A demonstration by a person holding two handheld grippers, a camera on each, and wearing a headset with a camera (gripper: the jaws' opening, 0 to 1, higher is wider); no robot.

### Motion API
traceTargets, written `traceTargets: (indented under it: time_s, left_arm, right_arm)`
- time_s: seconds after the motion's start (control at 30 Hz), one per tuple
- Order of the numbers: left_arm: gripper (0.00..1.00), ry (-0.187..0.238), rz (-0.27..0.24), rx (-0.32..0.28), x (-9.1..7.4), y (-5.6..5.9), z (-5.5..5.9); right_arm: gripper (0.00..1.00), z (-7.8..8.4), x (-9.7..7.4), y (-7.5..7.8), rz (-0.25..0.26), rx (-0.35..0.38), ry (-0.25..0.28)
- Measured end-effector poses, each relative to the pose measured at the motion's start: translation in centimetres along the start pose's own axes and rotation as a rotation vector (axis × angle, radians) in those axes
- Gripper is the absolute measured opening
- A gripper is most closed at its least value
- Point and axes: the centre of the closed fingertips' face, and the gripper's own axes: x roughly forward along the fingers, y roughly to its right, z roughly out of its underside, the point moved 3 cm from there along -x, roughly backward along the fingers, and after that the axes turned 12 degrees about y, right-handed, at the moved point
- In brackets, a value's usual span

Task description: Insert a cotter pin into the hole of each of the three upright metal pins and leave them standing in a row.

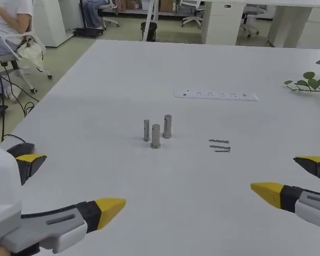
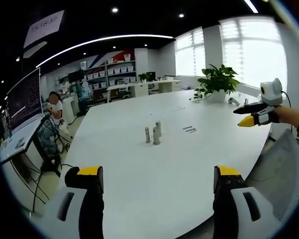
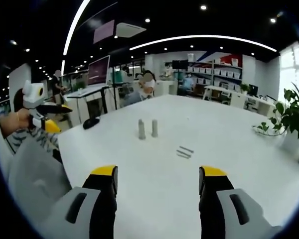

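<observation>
Three grey metal pins (image 1: 156, 135) stand upright in a tight cluster near the middle of the white table (image 1: 149, 186). To their right a few small cotter pins (image 1: 220, 145) lie flat side by side. My left gripper (image 1: 69, 183) hovers open at the near left, and my right gripper (image 1: 288, 176) hovers open at the near right, both well short of the parts. The left gripper view has the open left gripper (image 2: 159, 174) facing the metal pins (image 2: 153, 133) and cotter pins (image 2: 189, 129). The open right gripper (image 3: 158, 174) faces the metal pins (image 3: 147, 128) and cotter pins (image 3: 184, 152).
A white power strip (image 1: 216, 95) lies beyond the pins. A leafy plant (image 1: 308, 81) sits at the far right table edge. A seated person (image 1: 10, 21) and office chairs are off the table's left side. Bare tabletop surrounds the parts.
</observation>
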Motion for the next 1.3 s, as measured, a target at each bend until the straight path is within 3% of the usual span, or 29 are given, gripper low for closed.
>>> traceTargets:
  time_s: [0.67,1.07,1.3]
  left_arm:
    - [0.87,0.013,0.014,-0.004,1.4,0.2,0.4]
    - [0.84,0.048,0.015,-0.001,2.1,-0.1,0.4]
    - [0.83,0.045,0.015,-0.007,2.5,-0.2,0.7]
  right_arm:
    - [0.53,-1.1,8.4,-1.6,-0.132,-0.009,0.072]
    - [0.51,-0.7,12.7,-2.6,-0.192,-0.011,0.059]
    - [0.5,-0.5,14.9,-2.9,-0.224,-0.011,0.056]
